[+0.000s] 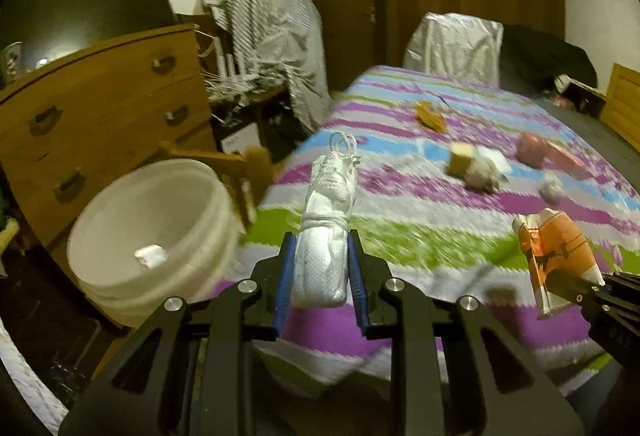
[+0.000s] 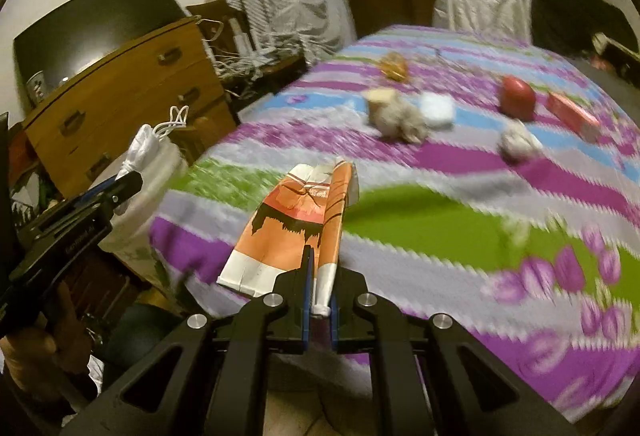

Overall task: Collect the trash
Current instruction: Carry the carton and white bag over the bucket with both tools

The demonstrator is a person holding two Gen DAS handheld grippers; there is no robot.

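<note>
Your left hand-held gripper (image 1: 320,268) was clamped on a white mesh bundle (image 1: 326,236) right next to the white bucket (image 1: 152,232); your right hand-held gripper (image 2: 320,276) pinched an orange paper bag (image 2: 296,224) above the bed (image 2: 440,224).

My two hand-held grippers, left (image 1: 320,268) and right (image 2: 320,300), carry one white mesh pouch (image 1: 326,236) and one flattened orange paper bag (image 2: 296,220). One white plastic bucket (image 1: 120,288) contains one white scrap (image 1: 150,256). Two crumpled paper balls (image 2: 400,116) (image 2: 518,142) lie on my bed.
</note>
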